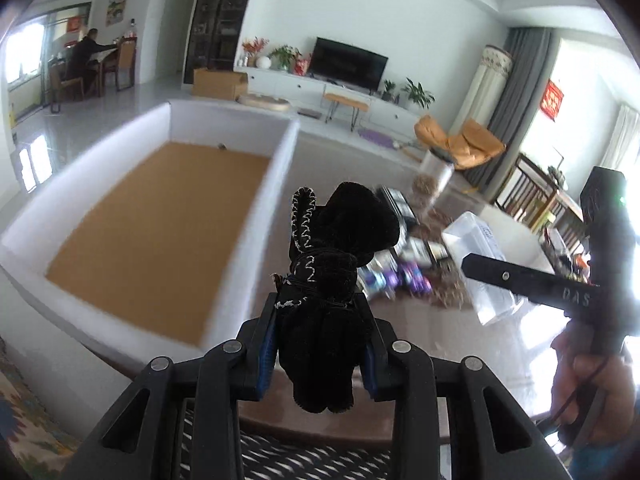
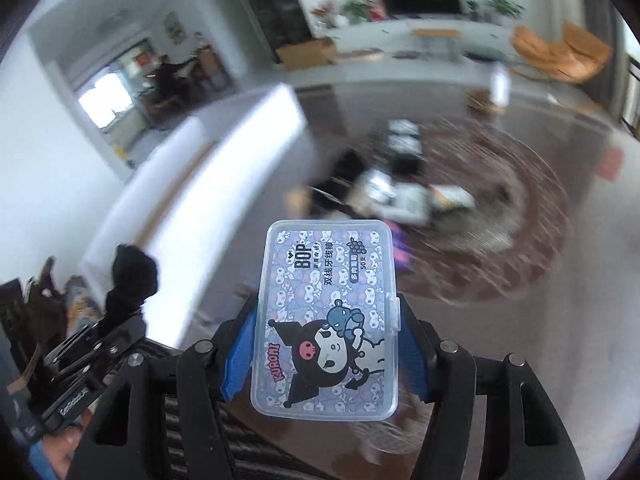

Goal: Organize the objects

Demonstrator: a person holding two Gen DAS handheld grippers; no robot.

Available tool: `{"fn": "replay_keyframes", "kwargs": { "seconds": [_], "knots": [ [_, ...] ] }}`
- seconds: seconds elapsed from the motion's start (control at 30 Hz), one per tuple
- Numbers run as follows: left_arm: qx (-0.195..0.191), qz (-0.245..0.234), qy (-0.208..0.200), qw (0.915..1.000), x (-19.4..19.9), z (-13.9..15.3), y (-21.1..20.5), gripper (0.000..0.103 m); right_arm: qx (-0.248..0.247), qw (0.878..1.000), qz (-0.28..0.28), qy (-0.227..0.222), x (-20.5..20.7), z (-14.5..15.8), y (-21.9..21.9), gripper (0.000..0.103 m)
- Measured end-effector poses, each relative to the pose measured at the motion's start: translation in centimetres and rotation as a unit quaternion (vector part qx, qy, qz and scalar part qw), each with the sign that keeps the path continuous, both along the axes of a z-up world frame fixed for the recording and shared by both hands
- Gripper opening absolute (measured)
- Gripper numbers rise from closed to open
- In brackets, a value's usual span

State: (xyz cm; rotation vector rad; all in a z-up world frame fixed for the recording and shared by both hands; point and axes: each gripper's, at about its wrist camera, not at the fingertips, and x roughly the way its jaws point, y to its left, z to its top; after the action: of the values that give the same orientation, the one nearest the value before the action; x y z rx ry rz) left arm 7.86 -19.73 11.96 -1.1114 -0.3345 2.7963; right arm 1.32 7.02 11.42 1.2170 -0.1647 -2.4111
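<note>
My left gripper (image 1: 320, 320) is shut on a black plush toy (image 1: 344, 232) with white stitching, which sticks up between the blue pads. It hangs just right of a large white-walled box (image 1: 256, 208) with a brown floor. My right gripper (image 2: 326, 344) is shut on a clear plastic floss case (image 2: 326, 312) with a purple cartoon print, gripped by its long sides above the table. In the right wrist view the left gripper (image 2: 120, 312) with the plush toy (image 2: 132, 276) shows at lower left, beside the white box (image 2: 224, 168).
Several small packets (image 1: 400, 272) lie in a pile on a round patterned mat (image 2: 500, 240) on the brown table. A clear plastic tub (image 1: 480, 248) and a jar (image 1: 434, 180) stand near them. A hand (image 1: 592, 380) shows at lower right. A living room lies beyond.
</note>
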Motion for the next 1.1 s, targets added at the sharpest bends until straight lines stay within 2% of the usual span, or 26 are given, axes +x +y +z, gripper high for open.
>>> {"fn": "replay_keyframes", "kwargs": {
  "seconds": [0.1, 0.17, 0.23, 0.33, 0.37, 0.4, 0.43, 0.47, 0.5, 0.53, 0.6, 0.7, 0.83, 0.9, 0.97, 1.03, 1.1],
  "knots": [
    [-0.03, 0.035, 0.003, 0.9989, -2.3, 2.2, -4.3, 0.034, -0.021, 0.997, 0.057, 0.041, -1.5, 2.4, -6.9, 0.063],
    [-0.047, 0.066, -0.009, 0.9966, -4.3, 2.5, -7.4, 0.034, -0.029, 0.994, 0.092, 0.06, -3.4, 4.2, -11.7, 0.063],
    [-0.039, 0.098, -0.036, 0.9938, -6.0, 1.7, -10.5, 0.034, -0.038, 0.991, 0.118, 0.052, -5.3, 4.6, -16.2, 0.063],
    [-0.034, 0.134, -0.092, 0.9862, -8.5, -0.7, -14.3, 0.037, -0.037, 0.99, 0.133, 0.025, -8.2, 3.3, -21.3, 0.063],
    [-0.038, 0.141, -0.119, 0.982, -9.3, -1.8, -15.1, 0.044, -0.033, 0.99, 0.134, 0.017, -8.8, 2.8, -22.5, 0.063],
    [-0.041, 0.145, -0.143, 0.9783, -10.0, -2.7, -15.7, 0.056, -0.026, 0.99, 0.138, 0.01, -9.1, 2.4, -23.7, 0.063],
    [-0.045, 0.149, -0.163, 0.9743, -10.5, -3.7, -16.2, 0.065, -0.017, 0.989, 0.149, 0.0, -9.4, 1.7, -25.0, 0.064],
    [-0.053, 0.155, -0.179, 0.9702, -10.8, -4.6, -16.5, 0.079, -0.006, 0.986, 0.164, -0.017, -9.8, 0.7, -26.2, 0.067],
    [-0.06, 0.158, -0.183, 0.9683, -10.8, -5.0, -16.5, 0.083, 0.007, 0.985, 0.172, -0.034, -10.1, -0.1, -27.1, 0.076],
    [-0.07, 0.161, -0.186, 0.9667, -10.7, -5.2, -16.3, 0.083, 0.017, 0.984, 0.171, -0.041, -10.1, -0.8, -27.6, 0.079],
    [-0.084, 0.159, -0.178, 0.9674, -10.3, -5.3, -15.6, 0.083, 0.018, 0.985, 0.168, -0.019, -9.3, -0.6, -27.0, 0.079],
    [-0.089, 0.156, -0.149, 0.9723, -9.2, -4.7, -13.8, 0.083, 0.019, 0.988, 0.151, 0.031, -7.7, 0.4, -24.2, 0.093],
    [-0.094, 0.113, -0.093, 0.9848, -7.2, -2.7, -9.0, 0.083, 0.028, 0.99, 0.108, 0.084, -4.8, 0.3, -16.7, 0.1],
    [-0.085, 0.06, -0.069, 0.9922, -6.2, -2.4, -4.8, 0.084, 0.046, 0.993, 0.072, 0.085, -3.7, -1.6, -12.3, 0.101],
    [-0.07, -0.003, -0.061, 0.9957, -4.9, -3.0, -0.5, 0.086, 0.063, 0.995, 0.038, 0.07, -3.0, -3.9, -8.2, 0.101],
    [-0.06, -0.051, -0.067, 0.9947, -4.4, -4.1, 2.6, 0.088, 0.084, 0.995, -0.009, 0.044, -2.2, -7.1, -3.0, 0.101],
    [-0.058, -0.101, -0.085, 0.9896, -3.9, -6.3, 6.9, 0.088, 0.102, 0.993, -0.045, 0.023, -1.6, -9.2, 1.2, 0.101]
  ]
}}
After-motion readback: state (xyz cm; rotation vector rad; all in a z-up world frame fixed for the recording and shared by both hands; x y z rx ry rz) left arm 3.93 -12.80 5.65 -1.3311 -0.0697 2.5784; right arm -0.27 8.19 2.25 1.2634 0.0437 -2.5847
